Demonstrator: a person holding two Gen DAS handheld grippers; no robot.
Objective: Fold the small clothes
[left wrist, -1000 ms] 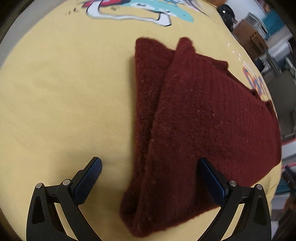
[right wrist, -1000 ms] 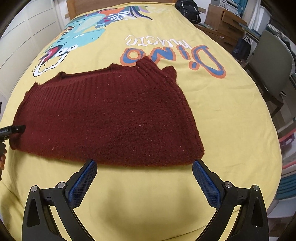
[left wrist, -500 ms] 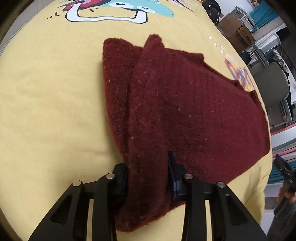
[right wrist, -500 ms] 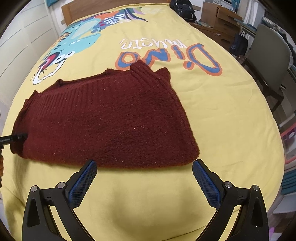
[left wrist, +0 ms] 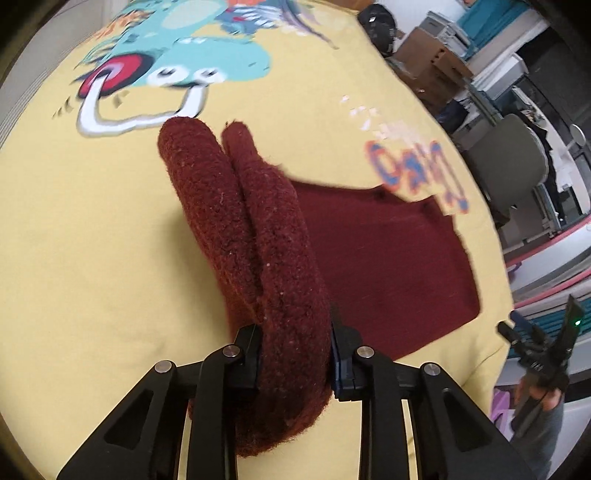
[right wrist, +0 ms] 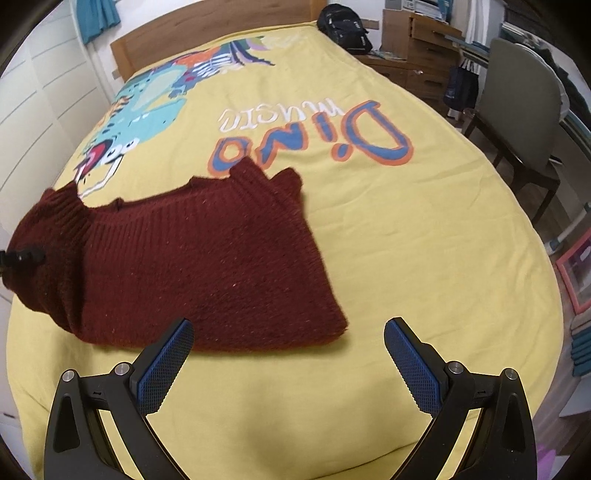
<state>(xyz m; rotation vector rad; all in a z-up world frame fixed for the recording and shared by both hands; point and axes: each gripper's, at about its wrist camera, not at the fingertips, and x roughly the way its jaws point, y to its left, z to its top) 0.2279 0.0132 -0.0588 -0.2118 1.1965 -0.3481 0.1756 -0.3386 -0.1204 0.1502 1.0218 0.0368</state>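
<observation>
A dark red knitted sweater (left wrist: 266, 236) lies folded on the yellow bedspread (left wrist: 92, 258). My left gripper (left wrist: 295, 332) has its jaws closing on the sweater's thick left end, both pads pressed into the wool, and that end is raised off the bed in a doubled ridge. In the right wrist view the sweater (right wrist: 207, 266) stretches across the bed, with the left gripper (right wrist: 22, 256) at its lifted left end. My right gripper (right wrist: 288, 354) is open just in front of the sweater's near right corner, with nothing between its blue pads (right wrist: 166, 369).
The bedspread (right wrist: 406, 240) carries a dinosaur print and the word "Dino". A wooden headboard (right wrist: 221, 33) is at the far end, a black backpack (right wrist: 347, 29) and a grey chair (right wrist: 524, 110) stand to the right. A person's hand holds the right gripper (left wrist: 543, 354).
The left gripper went from open around the sweater's end to shut on it and lifted that end up. The right gripper shifted slightly and stayed open.
</observation>
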